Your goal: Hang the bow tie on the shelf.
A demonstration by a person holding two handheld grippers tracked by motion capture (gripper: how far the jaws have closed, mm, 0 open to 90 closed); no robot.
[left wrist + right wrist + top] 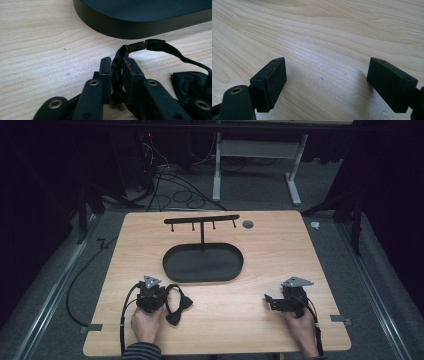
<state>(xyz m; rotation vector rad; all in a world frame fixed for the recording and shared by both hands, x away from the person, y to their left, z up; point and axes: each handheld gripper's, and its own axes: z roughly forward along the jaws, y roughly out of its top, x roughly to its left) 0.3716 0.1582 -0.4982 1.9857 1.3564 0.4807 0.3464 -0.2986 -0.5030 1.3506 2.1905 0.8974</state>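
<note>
left gripper (116,72): jaws clamped on bow tie strap (117,75) | bow tie (177,306) on table (250,315), just in front of tray (202,262) | right gripper (325,85): jaws wide apart, nothing between | risk: your grip is thin strap only; lift fast and it slips, or the clasp (137,46) snags on the tray wall | keep it slow

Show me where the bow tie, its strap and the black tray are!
bow tie (178,309), high view, on its knot.
strap (175,51), left gripper view, on the band past the clasp.
black tray (202,280), high view, on its near rim.
</note>
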